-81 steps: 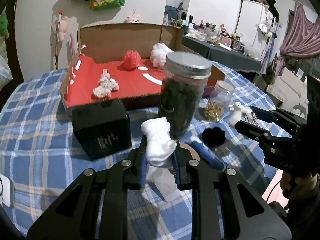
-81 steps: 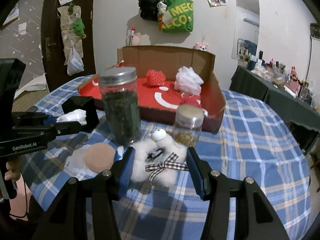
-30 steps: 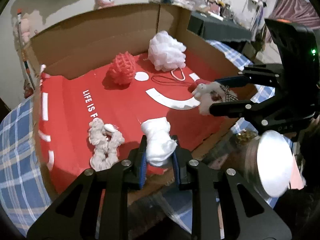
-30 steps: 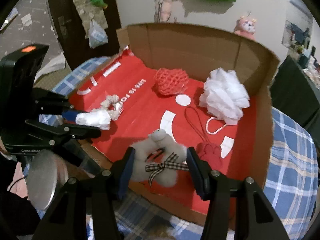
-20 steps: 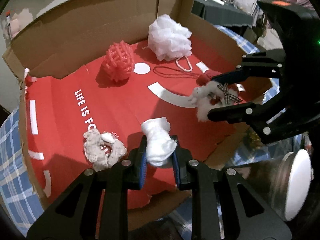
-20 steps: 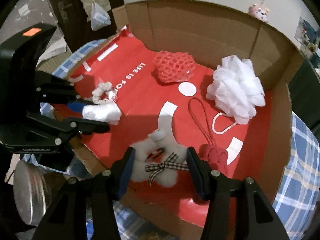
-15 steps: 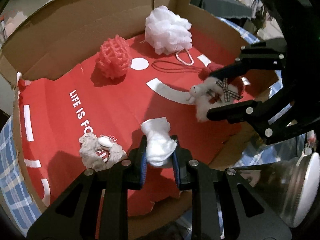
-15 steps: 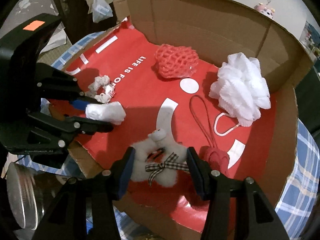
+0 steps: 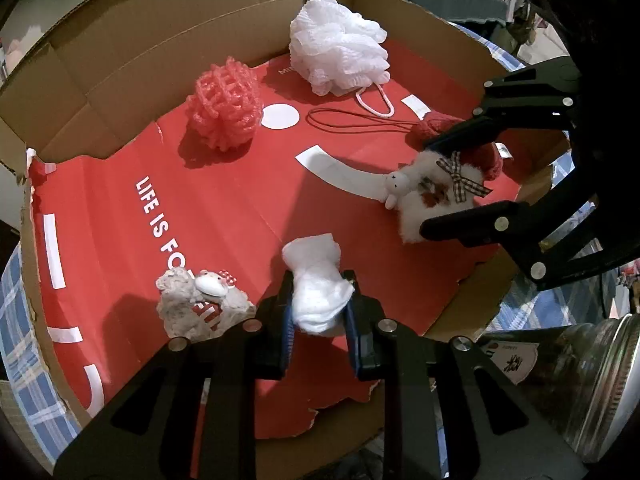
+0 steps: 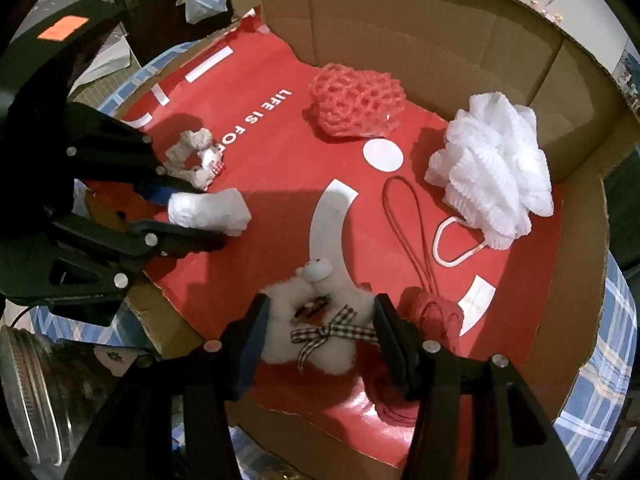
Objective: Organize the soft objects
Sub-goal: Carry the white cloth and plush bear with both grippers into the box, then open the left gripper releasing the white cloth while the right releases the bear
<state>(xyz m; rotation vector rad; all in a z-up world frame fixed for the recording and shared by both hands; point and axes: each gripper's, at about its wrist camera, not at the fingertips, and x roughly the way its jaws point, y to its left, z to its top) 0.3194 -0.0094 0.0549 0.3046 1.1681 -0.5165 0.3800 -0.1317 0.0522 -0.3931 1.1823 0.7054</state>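
Over the cardboard box (image 9: 120,36) with its red liner, my right gripper (image 10: 320,328) has its jaws closed on the fluffy white plush (image 10: 316,320), low beside the red yarn ball (image 10: 434,312). My left gripper (image 9: 318,316) has its jaws pinching the white cotton wad (image 9: 316,280), right next to the grey scrunchie (image 9: 192,308).

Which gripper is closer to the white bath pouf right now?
Right. The right gripper sits below the white bath pouf, beside its loop cord. The left gripper is across the box, by its front-left edge.
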